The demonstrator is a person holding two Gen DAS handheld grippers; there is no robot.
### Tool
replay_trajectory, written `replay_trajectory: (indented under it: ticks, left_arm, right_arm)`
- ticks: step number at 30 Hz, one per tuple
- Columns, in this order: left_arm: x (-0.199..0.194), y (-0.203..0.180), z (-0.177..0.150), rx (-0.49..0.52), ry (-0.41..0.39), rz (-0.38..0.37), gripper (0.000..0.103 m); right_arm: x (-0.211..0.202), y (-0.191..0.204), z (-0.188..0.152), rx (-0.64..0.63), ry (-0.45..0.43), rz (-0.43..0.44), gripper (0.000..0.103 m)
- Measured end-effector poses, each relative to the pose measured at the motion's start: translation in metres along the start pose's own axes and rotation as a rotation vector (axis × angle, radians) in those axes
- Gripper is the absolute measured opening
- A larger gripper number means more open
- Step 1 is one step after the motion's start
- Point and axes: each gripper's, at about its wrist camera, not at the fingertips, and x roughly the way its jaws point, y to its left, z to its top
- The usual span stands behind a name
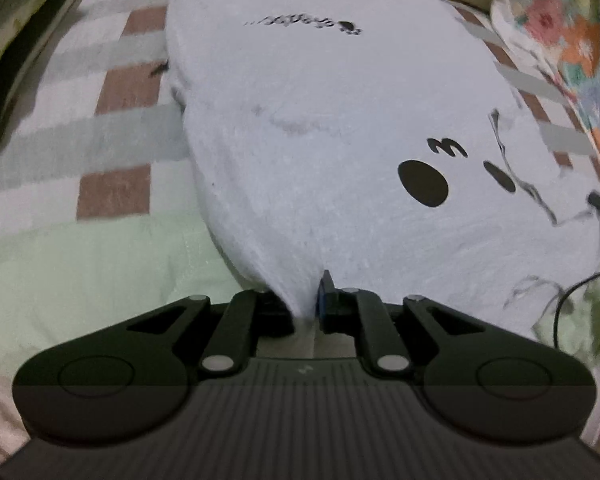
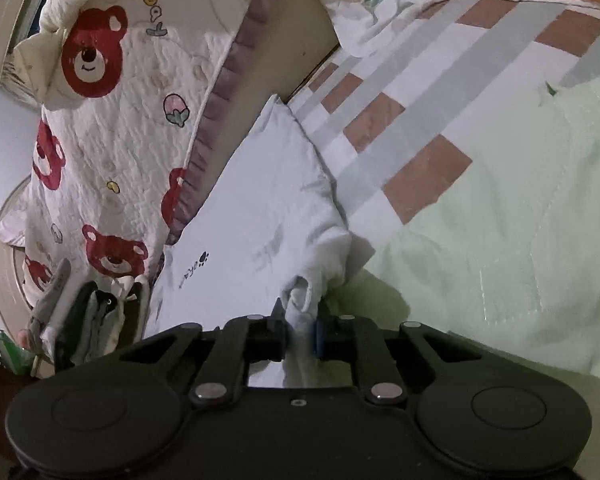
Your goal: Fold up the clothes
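While both tongs pinch it, white shirt point(image 1: 340, 120) — spread on bed point(image 1: 80, 248).

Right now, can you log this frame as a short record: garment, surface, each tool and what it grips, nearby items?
garment: white shirt with black print, lying flat
surface: checked bedsheet with pale green blanket
left tool: shut on the shirt's near edge
right tool: shut on a bunched fold of the shirt
nearby: bear-print quilt, floral fabric
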Motion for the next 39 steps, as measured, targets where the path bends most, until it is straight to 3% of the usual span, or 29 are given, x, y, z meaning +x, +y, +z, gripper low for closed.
replay_trajectory:
  ticks: [2, 6, 7, 8, 9, 11, 14, 16, 19, 22, 24, 27, 28, 31, 33, 39]
  left_arm:
    - [0.005, 0.013, 0.002, -0.081, 0.025, -0.022, 0.014]
    - [0.017, 0.038, 0.007, -0.245, 0.095, -0.088, 0.025]
    - [0.022, 0.042, 0.007, -0.269, 0.111, -0.102, 0.025]
    - [0.023, 0.043, 0.008, -0.275, 0.115, -0.105, 0.023]
    - [0.024, 0.044, 0.009, -0.281, 0.119, -0.107, 0.011]
    - [0.012, 0.038, 0.011, -0.247, 0.073, -0.108, 0.009]
    - [-0.034, 0.027, 0.012, -0.209, -0.112, -0.105, 0.008]
    - [-0.056, 0.023, 0.004, -0.233, -0.191, -0.116, 0.008]
    - [-0.079, 0.021, -0.014, -0.282, -0.285, -0.122, 0.008]
    - [-0.060, 0.026, -0.020, -0.327, -0.244, -0.109, 0.008]
    - [-0.057, 0.029, -0.018, -0.351, -0.225, -0.112, 0.007]
    - [-0.090, 0.020, -0.013, -0.311, -0.307, -0.158, 0.007]
    - [-0.097, 0.020, -0.015, -0.318, -0.308, -0.168, 0.007]
    - [-0.079, 0.026, -0.021, -0.351, -0.206, -0.162, 0.007]
    - [-0.072, 0.027, -0.025, -0.362, -0.166, -0.160, 0.007]
    - [-0.081, 0.022, -0.038, -0.376, -0.187, -0.171, 0.007]
  right_arm:
    - [0.003, -0.002, 0.001, 0.026, 0.004, -0.026, 0.042]
    - [0.012, -0.013, -0.001, 0.084, -0.003, -0.003, 0.049]
    - [0.015, -0.013, -0.001, 0.074, -0.002, 0.000, 0.047]
    - [0.017, -0.011, -0.002, 0.046, 0.003, 0.000, 0.022]
    - [0.020, -0.009, -0.002, 0.018, 0.007, 0.000, 0.009]
    - [0.015, 0.005, 0.002, -0.069, -0.013, 0.033, 0.009]
    - [-0.019, 0.044, 0.018, -0.160, -0.068, 0.123, 0.008]
    - [-0.043, 0.073, 0.019, -0.219, -0.115, 0.153, 0.008]
    - [-0.044, 0.085, 0.010, -0.332, -0.135, 0.036, 0.008]
    - [-0.025, 0.055, 0.011, -0.218, -0.085, -0.046, 0.008]
    - [-0.027, 0.054, 0.015, -0.180, -0.075, -0.010, 0.008]
    - [-0.052, 0.083, 0.018, -0.294, -0.139, 0.068, 0.008]
    - [-0.057, 0.088, 0.018, -0.321, -0.158, 0.059, 0.007]
    - [-0.046, 0.062, 0.017, -0.267, -0.100, -0.083, 0.007]
    - [-0.052, 0.058, 0.015, -0.248, -0.090, -0.060, 0.007]
    - [-0.061, 0.059, 0.010, -0.246, -0.101, -0.021, 0.007]
